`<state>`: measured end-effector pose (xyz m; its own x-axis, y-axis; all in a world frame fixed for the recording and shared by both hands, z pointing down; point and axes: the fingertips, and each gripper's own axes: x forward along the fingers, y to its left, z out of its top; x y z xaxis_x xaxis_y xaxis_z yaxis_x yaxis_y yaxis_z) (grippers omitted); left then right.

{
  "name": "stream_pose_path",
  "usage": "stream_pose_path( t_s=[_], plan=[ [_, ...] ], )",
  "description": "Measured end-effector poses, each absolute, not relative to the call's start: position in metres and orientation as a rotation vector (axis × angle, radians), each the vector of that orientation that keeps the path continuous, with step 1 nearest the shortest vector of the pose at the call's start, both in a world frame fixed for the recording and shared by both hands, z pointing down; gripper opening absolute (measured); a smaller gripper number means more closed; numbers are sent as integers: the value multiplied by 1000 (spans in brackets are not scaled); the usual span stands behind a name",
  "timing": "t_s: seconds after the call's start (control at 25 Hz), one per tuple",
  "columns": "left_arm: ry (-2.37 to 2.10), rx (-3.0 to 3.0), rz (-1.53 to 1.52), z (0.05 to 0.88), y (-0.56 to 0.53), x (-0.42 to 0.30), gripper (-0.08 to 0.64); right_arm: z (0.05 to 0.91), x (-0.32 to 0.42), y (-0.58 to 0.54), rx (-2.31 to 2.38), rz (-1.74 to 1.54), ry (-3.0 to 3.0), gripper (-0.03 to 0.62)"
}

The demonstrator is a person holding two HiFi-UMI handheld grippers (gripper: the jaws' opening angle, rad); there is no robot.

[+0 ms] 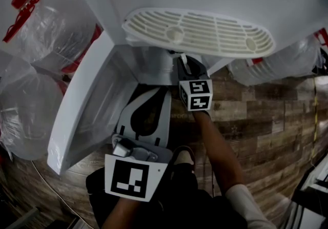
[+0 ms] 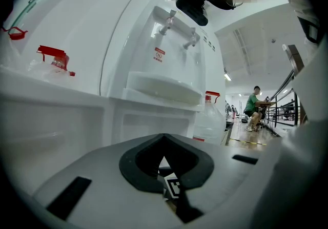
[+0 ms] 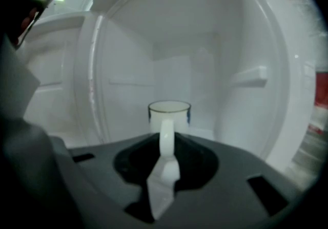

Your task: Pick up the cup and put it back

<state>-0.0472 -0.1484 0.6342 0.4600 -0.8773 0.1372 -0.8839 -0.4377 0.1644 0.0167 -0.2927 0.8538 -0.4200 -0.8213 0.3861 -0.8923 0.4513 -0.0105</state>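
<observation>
Your left gripper (image 2: 164, 164) hangs closed and empty, short of the open cabinet (image 3: 128, 59). The right gripper (image 3: 165, 164) is the nearer one, clamped on the handle (image 3: 166, 138) of the cup (image 3: 169, 115). The cup is inside, upright, dead ahead of those jaws, its handle vertical and facing you.

Left gripper (image 1: 155, 92) sits beside the open door (image 1: 87, 105), jaw tips meeting. Right gripper (image 1: 187, 69) reaches under the drip tray (image 1: 200, 30) into the cabinet (image 1: 154, 66), tips hidden. Water bottles (image 1: 31, 23) by the floor's (image 1: 266, 110) left edge.
</observation>
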Motion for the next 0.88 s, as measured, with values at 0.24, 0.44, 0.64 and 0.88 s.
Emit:
stream_pose_path(
  t_s=[0.24,0.44,0.64,0.88],
  plan=[
    [-1525,2490,44,636,-148,-49,8,856,20,-289,1465,313,-2367,84],
    [-1532,2485,44,637,-148,-53,8,856,24,-280,1467,323,-2363,86],
    [-1526,2496,35,634,-146,-51,8,857,32,-269,1471,353,-2357,86],
    [-1510,2493,25,634,-145,-50,8,844,37,-250,1460,374,-2382,84]
  ],
)
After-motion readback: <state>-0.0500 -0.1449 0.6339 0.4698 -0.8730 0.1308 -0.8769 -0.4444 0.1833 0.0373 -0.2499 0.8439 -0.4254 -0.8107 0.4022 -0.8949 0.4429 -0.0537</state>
